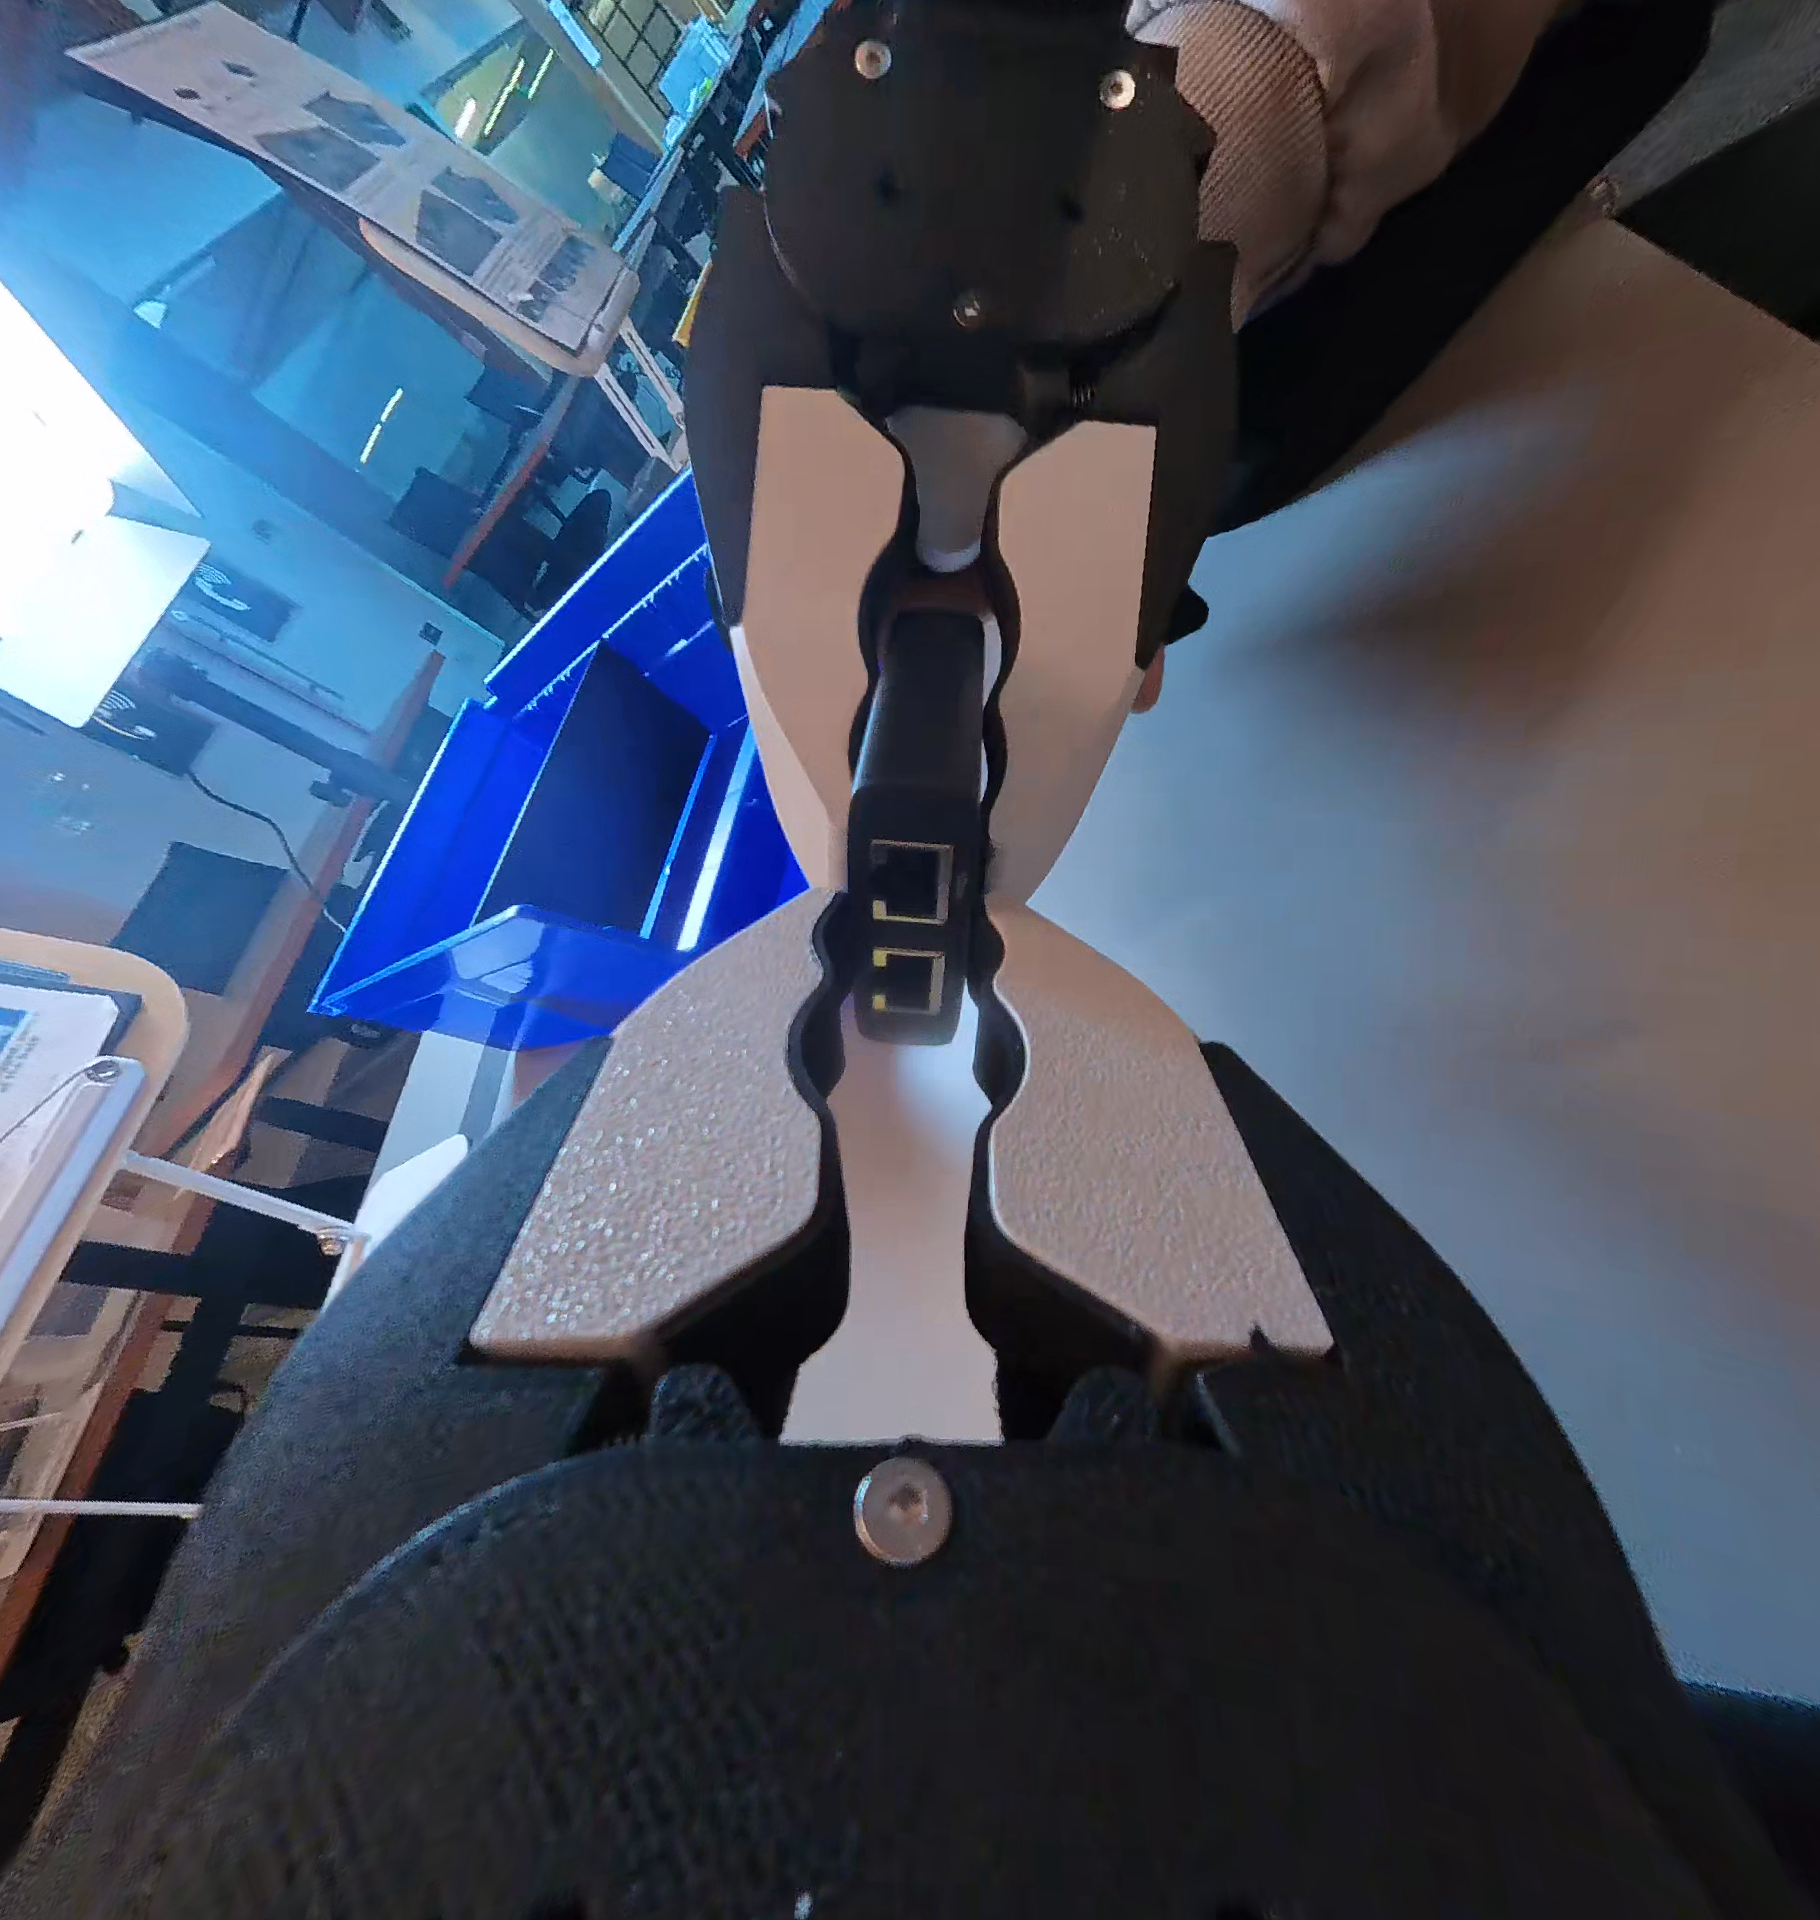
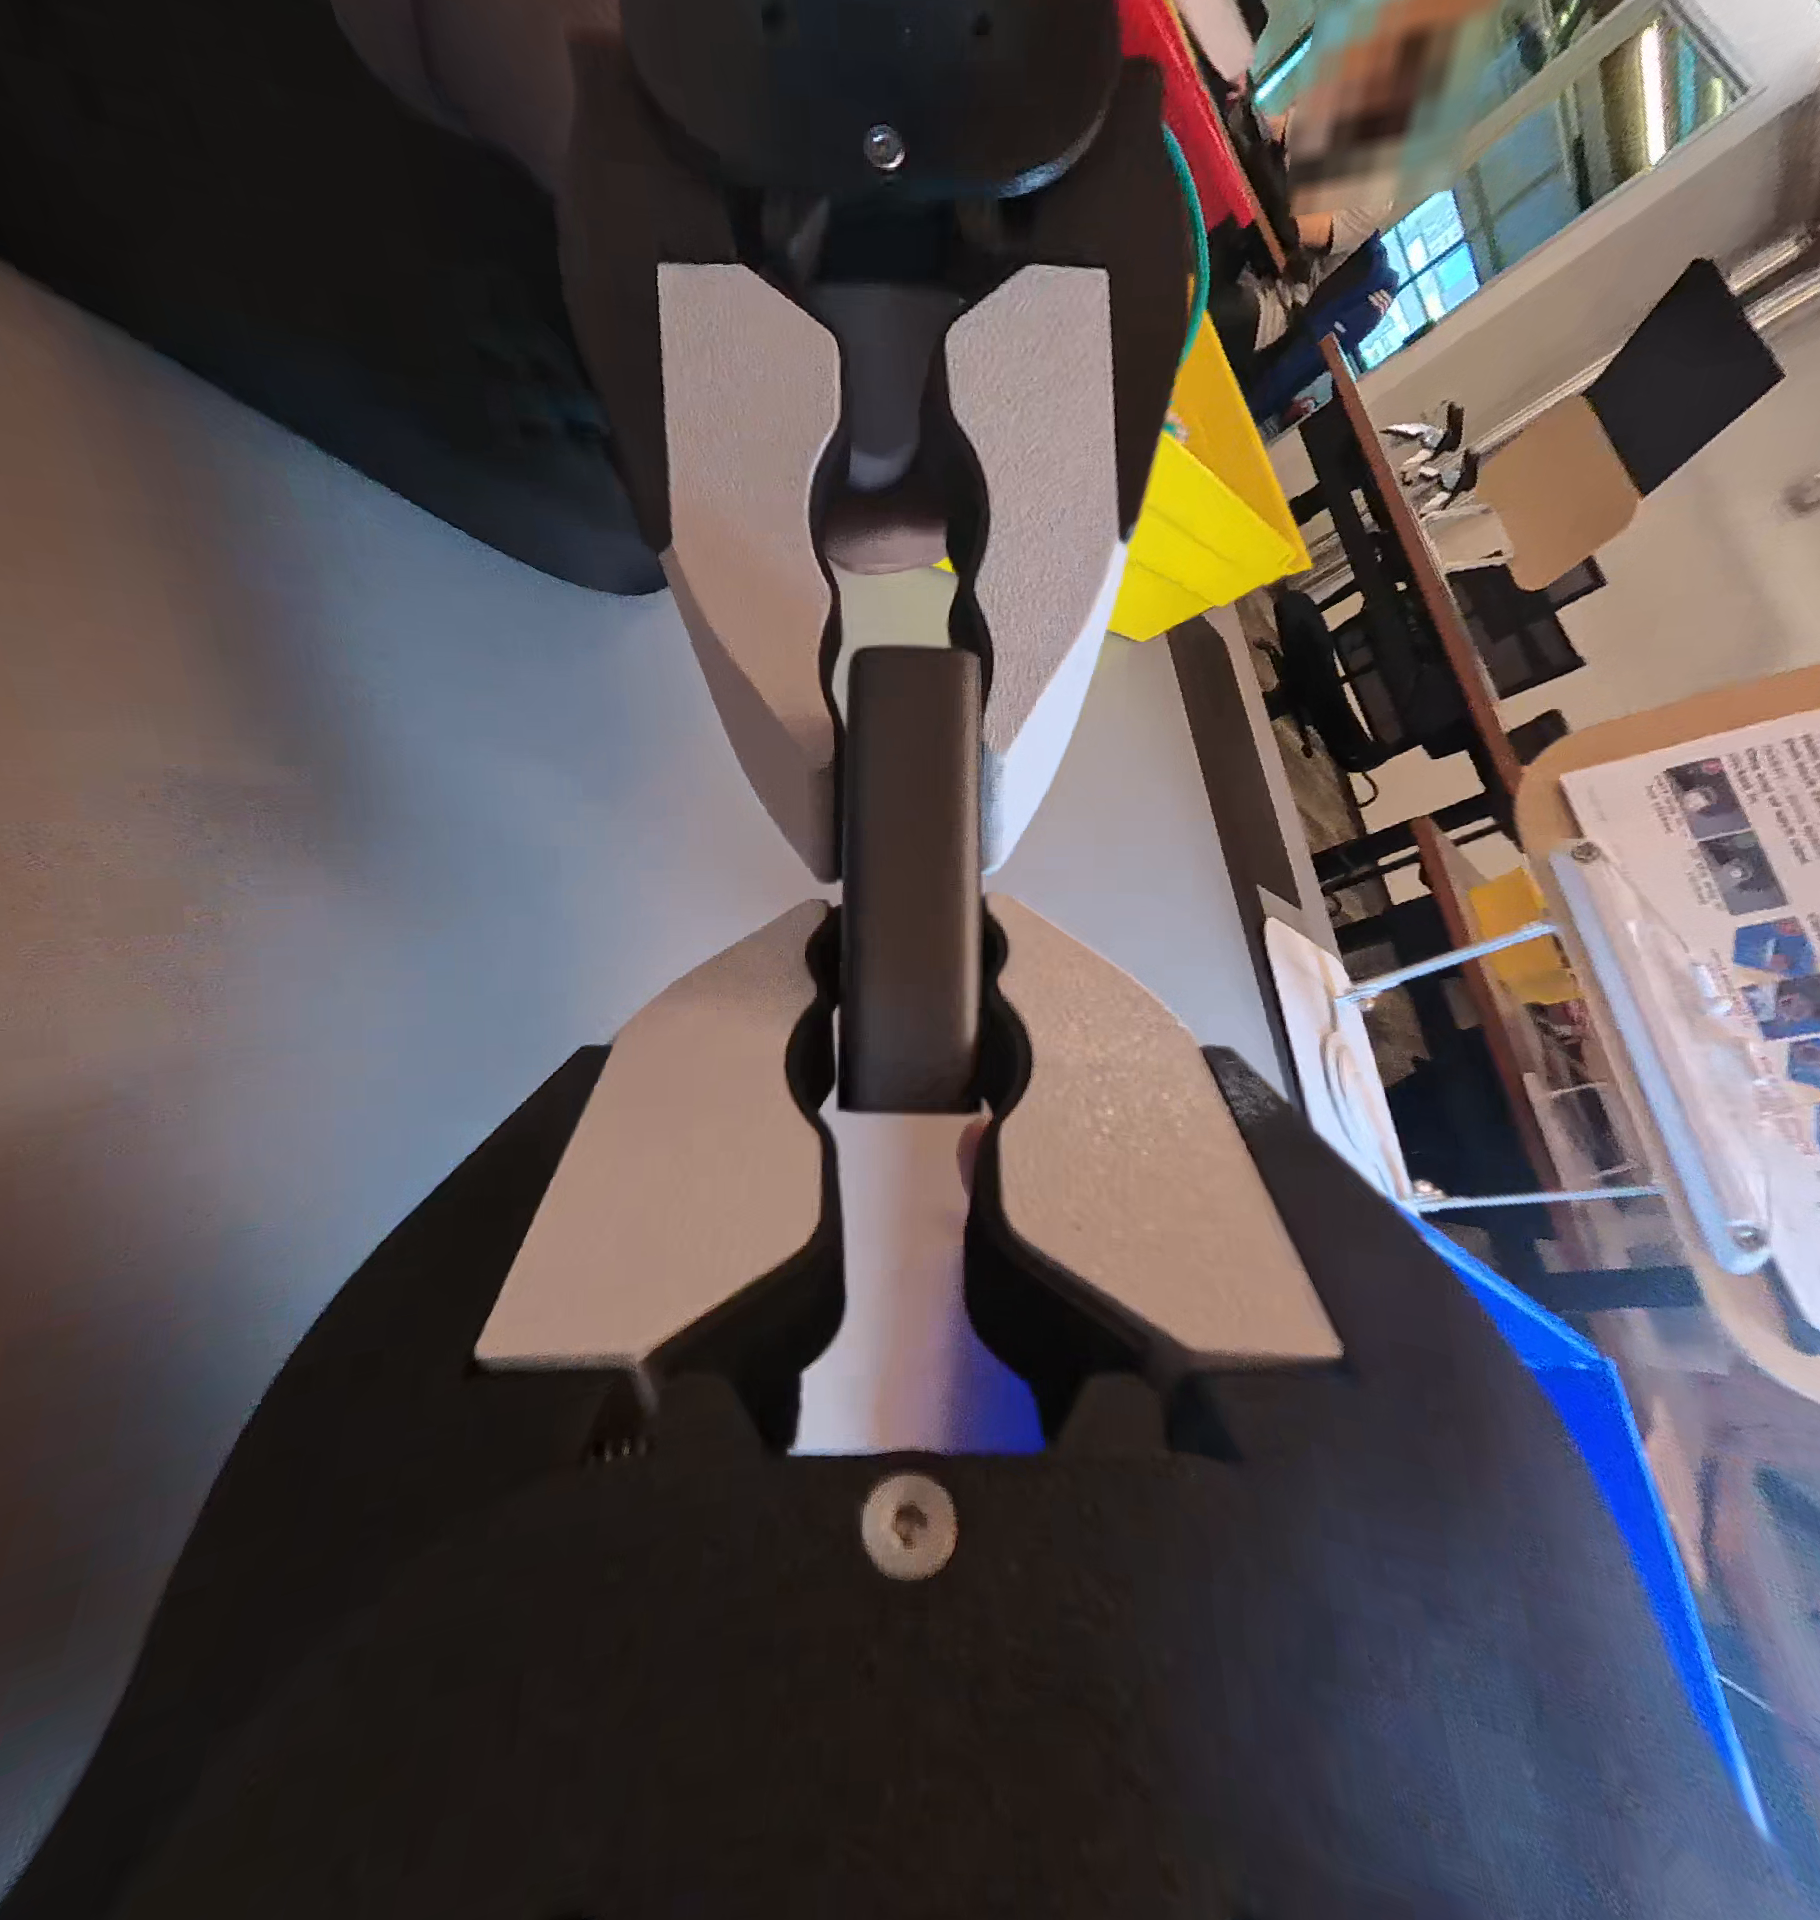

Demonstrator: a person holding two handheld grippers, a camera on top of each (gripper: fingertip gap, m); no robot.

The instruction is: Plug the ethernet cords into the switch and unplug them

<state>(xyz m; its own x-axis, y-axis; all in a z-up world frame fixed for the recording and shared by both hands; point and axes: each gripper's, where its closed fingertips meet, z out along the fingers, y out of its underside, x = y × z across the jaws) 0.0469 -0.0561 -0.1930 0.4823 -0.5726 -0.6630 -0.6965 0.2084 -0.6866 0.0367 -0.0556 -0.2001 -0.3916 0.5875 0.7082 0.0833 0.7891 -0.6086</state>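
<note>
A small black switch (image 1: 911, 914) is held in the air between both grippers, above the white table (image 1: 1457, 935). In the left wrist view my left gripper (image 1: 906, 997) is shut on the near end, where two empty ethernet ports face the camera. The right gripper (image 1: 911, 821) is shut on the far end. In the right wrist view my right gripper (image 2: 911, 1018) clamps the plain end of the switch (image 2: 911, 883), and the left gripper (image 2: 911, 790) clamps it from the opposite side. No ethernet cord is in view.
A blue bin (image 1: 573, 831) stands at the table's edge, also seen in the right wrist view (image 2: 1612, 1455). A yellow bin (image 2: 1207, 499) and a red bin (image 2: 1186, 104) with a green wire (image 2: 1192, 270) stand behind the left gripper. Desks and chairs lie beyond. Both grippers' tips are close together, under 4 cm apart.
</note>
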